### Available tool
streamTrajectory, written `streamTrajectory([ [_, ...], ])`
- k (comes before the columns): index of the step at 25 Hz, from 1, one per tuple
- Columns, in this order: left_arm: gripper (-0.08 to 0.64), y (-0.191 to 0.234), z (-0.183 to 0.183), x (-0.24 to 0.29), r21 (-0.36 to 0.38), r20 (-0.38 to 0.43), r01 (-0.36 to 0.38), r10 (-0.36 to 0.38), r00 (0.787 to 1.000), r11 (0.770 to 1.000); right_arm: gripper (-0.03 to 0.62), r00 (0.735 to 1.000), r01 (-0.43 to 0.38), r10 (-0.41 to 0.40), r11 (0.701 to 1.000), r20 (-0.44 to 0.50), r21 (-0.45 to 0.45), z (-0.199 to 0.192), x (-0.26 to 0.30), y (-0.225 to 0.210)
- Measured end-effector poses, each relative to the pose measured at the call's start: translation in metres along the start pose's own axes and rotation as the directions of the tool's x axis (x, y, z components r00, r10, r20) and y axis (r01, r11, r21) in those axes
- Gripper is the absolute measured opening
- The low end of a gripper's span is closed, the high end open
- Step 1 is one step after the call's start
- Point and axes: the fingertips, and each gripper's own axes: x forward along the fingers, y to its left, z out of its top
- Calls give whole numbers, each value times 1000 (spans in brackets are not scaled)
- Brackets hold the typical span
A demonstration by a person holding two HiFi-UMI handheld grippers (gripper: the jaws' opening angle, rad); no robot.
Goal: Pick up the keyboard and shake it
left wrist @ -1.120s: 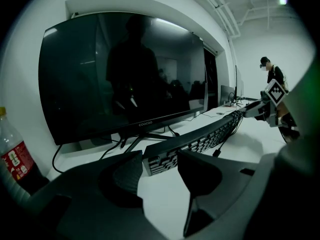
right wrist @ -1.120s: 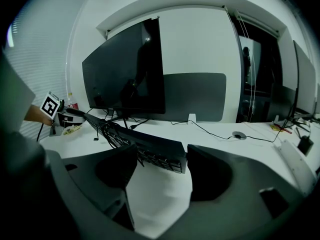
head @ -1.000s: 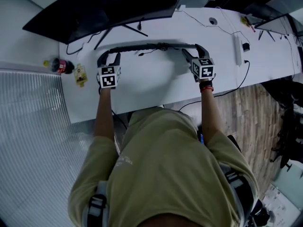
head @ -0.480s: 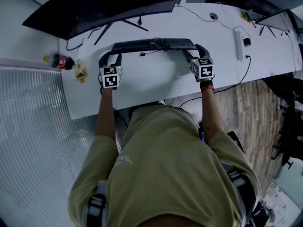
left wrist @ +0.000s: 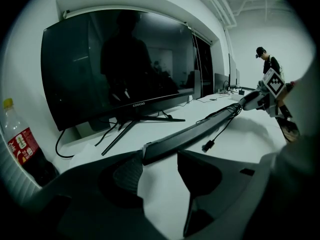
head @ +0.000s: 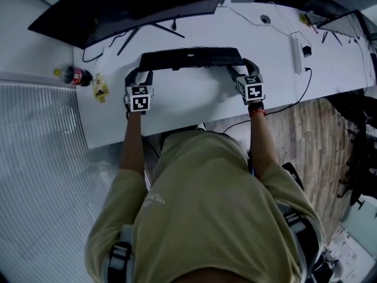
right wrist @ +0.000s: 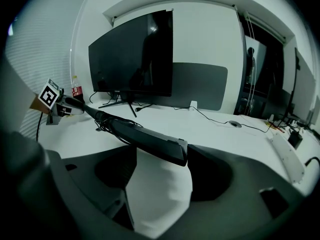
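Note:
A long black keyboard [head: 191, 58] hangs above the white desk [head: 194, 102], held at its two ends. My left gripper [head: 140, 72] is shut on its left end and my right gripper [head: 242, 68] on its right end. In the left gripper view the keyboard [left wrist: 200, 131] runs away from the jaws of the left gripper [left wrist: 157, 159], with a loose cable plug [left wrist: 206, 147] dangling under it. In the right gripper view the keyboard's end [right wrist: 170, 151] sits between the jaws of the right gripper [right wrist: 162, 156], and a shadow lies on the desk below.
A wide black monitor [head: 118, 10] stands behind the keyboard. A cola bottle [head: 70, 76] and a yellow packet [head: 100, 89] lie at the desk's left end. A white power strip [head: 296, 58] and cables lie to the right. A person [left wrist: 270, 66] stands far off.
The keyboard has turned from edge-on to showing its broad face in the head view. Both grippers shifted slightly with it and keep hold of its ends.

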Motion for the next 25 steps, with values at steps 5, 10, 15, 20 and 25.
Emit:
streamTrajectory([
  [5,229,-3,-10,2,13,-25,8,-8,1000,1000,322,999,13,-14,1000,-31,-18,-11,2,2],
  [10,229,-3,-22,3,38,-49,5,-3,999,999,322,999,22,-24,999,-42,-32,-22,6,9],
  [15,229,-14,-35,10,53,-92,31,-26,995,998,325,995,37,-41,998,-86,-51,-32,1,4],
  [20,230,-9,-46,9,83,-154,13,0,988,996,334,992,32,-40,998,-121,-62,-43,9,13],
  [25,232,-15,-52,12,92,-174,11,6,985,996,334,988,40,-49,997,-147,-60,-52,10,10],
])
